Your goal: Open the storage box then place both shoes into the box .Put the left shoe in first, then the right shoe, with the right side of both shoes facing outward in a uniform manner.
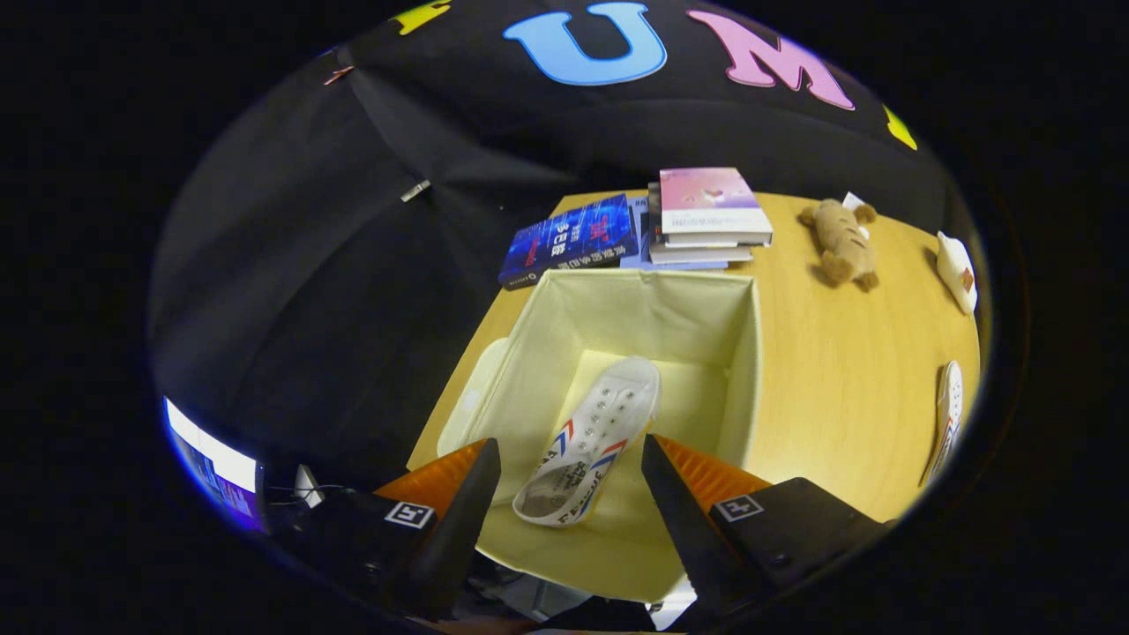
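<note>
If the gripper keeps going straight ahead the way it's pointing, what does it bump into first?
Probably the white shoe lying inside the open storage box. The gripper is open, its fingers either side of the shoe's heel end. Depth is hard to judge, so it may reach the box floor beside it.

- The dark blue book [569,240], lying on the desk [838,379] at about 11 o'clock from the storage box [617,309], carries white and red cover lettering too small and skewed to read.
- The white shoe [589,441] inside the box has dark printed lettering along its side near the heel, blurred beyond reading.
- The tool [571,463], fingers spread wide apart and touching nothing, bears a square black-and-white marker tag [409,514] on each finger mount; no words on them.
</note>
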### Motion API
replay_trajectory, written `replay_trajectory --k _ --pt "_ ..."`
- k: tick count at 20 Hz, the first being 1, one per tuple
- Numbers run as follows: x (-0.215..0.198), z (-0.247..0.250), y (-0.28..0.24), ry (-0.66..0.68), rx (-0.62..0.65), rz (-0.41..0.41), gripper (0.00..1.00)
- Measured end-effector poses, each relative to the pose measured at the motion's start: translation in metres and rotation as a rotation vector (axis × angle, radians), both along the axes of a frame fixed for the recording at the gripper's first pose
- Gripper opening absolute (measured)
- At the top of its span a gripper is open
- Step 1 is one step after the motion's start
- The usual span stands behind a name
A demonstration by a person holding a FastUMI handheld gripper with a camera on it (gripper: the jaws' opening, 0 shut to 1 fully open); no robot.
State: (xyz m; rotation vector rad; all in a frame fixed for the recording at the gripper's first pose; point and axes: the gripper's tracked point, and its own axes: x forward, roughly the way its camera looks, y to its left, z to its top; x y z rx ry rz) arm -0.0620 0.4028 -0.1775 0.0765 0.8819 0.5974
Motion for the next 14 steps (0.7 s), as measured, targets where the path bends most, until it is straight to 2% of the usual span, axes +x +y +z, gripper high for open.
replay_trajectory --k 3,7,11,14 --pt "0.005 0.024 -0.072 -0.09 -0.026 0.002 0.99" --pt "0.02 0.044 -0.191 -0.174 -0.076 -0.068 0.99" --pt "0.042 0.03 -0.311 -0.214 -0.162 -0.152 0.99" --pt "0.051 0.005 -0.39 -0.187 -0.217 -0.244 0.99"
